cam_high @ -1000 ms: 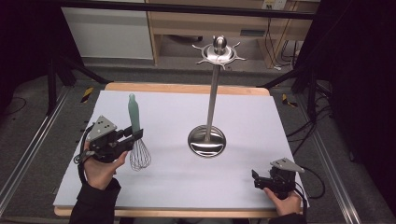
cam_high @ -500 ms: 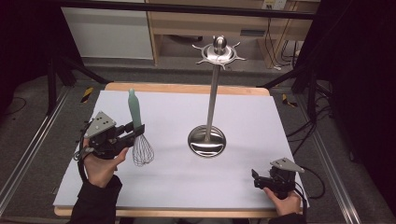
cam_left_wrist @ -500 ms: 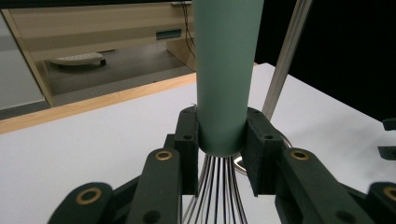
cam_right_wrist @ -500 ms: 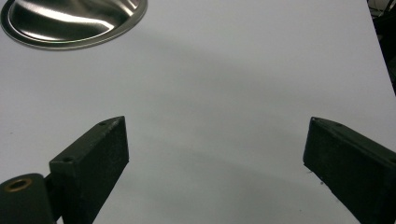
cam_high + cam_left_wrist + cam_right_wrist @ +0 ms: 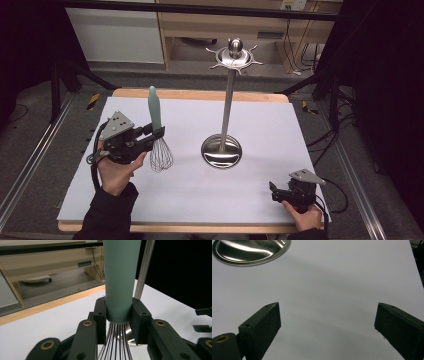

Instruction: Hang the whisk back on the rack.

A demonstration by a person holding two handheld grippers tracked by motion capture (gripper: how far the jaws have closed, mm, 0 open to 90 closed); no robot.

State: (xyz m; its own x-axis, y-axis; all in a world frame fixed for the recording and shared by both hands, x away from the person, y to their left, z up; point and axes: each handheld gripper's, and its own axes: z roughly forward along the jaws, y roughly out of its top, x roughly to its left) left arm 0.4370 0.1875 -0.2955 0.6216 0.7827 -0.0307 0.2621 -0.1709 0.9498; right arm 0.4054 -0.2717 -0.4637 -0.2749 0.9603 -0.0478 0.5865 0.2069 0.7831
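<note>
upright, wire whisk (image 5: 159, 142), smooth teal handle, left claw (image 5: 152, 134)

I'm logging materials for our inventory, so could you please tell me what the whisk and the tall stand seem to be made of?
The whisk: a matte, pale green handle, probably silicone or plastic, since it shows no glare; thin, shiny wire loops, likely steel. The stand: polished metal, apparently stainless steel, its round base mirror-bright with reflections.

High view: above, looking forward-down on the table (image 5: 200, 200) — gripper views: close, low; sharing stand base (image 5: 221, 150) (image 5: 249, 251) at upper left.
</note>
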